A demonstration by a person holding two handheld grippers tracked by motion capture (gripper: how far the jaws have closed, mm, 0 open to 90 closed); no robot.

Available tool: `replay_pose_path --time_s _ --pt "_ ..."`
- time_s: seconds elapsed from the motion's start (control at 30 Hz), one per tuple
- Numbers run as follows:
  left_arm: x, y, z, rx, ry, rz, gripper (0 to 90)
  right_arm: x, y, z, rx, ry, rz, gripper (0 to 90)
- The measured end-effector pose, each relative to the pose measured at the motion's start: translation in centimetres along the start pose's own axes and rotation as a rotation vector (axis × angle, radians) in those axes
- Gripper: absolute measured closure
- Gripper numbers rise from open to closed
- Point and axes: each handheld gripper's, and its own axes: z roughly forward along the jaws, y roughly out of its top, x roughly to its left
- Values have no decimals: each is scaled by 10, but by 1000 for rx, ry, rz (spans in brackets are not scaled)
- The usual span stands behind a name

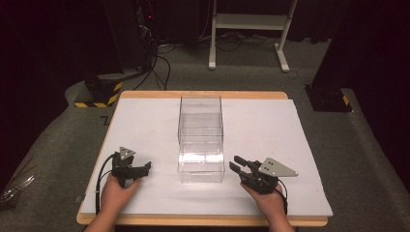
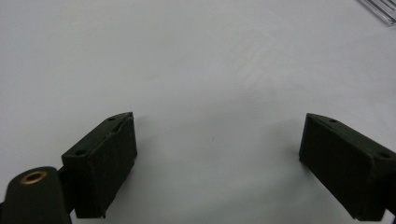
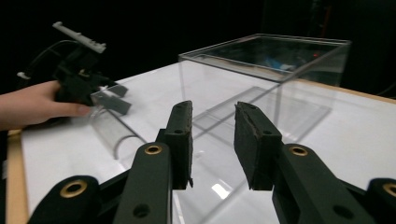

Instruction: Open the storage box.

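Note:
A clear plastic box stands in the middle of the white table top, with a clear drawer drawn out toward the near edge. My left gripper rests on the sheet left of the drawer, jaws wide apart over bare white surface. A corner of the box shows at the top right of that view. My right gripper sits just right of the drawer and points at it. Its jaws stand parted with nothing between them, and the box lies close ahead. The left gripper and its hand show beyond.
The white sheet covers a wooden table whose edge shows all round. On the floor behind are a white desk frame, a black and yellow striped base at the left, cables, and a black stand at the right.

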Motion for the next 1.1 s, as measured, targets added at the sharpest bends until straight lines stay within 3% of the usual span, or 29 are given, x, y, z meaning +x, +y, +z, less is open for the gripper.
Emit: replay_pose_path --time_s 0.3,0.33,0.37,0.4,0.43,0.47,0.53,0.57,0.6,0.63,0.67,0.73,0.77,0.83,0.87,0.9,0.93,0.97,1.0,1.1 --pt "0 0 0 0 0 0 116 -24 -2 -17 -5 -123 31 645" --pt "0 0 0 0 0 0 116 -30 -4 -21 -3 -160 36 640" --pt "0 0 0 0 0 0 116 -30 -4 -21 -3 -160 36 640" --pt "0 0 0 0 0 0 116 -36 -5 -26 9 -201 34 633" --pt "0 0 0 0 0 0 116 -36 -5 -26 9 -201 34 633" --pt "0 0 0 0 0 0 116 -42 -8 -30 27 -247 37 620" --pt "0 0 0 0 0 0 116 -47 -11 -32 47 -291 35 602" --pt "0 0 0 0 0 0 116 -47 -11 -32 47 -291 35 602" --pt "0 0 0 0 0 1 116 -53 -14 -34 79 -344 39 576" --pt "0 0 0 0 0 1 116 -53 -14 -34 79 -344 39 576" --pt "0 0 0 0 1 0 116 -55 -16 -34 98 -375 47 558" --pt "0 0 0 0 1 0 116 -63 -23 -31 173 -430 56 510" --pt "0 0 0 0 0 0 116 -63 -23 -31 173 -430 56 510" --pt "0 0 0 -1 1 0 116 -66 -28 -27 222 -456 66 491" --pt "0 0 0 -1 0 0 116 -69 -33 -23 282 -468 80 468" --pt "0 0 0 -1 0 0 116 -69 -33 -23 282 -468 80 468" --pt "0 0 0 0 0 0 116 -71 -38 -18 336 -475 95 445" --pt "0 0 0 0 0 0 116 -71 -38 -18 336 -475 95 445" --pt "0 0 0 -1 1 0 116 -75 -43 -12 402 -469 119 402" --pt "0 0 0 -1 1 1 116 -76 -43 -9 428 -481 130 387"
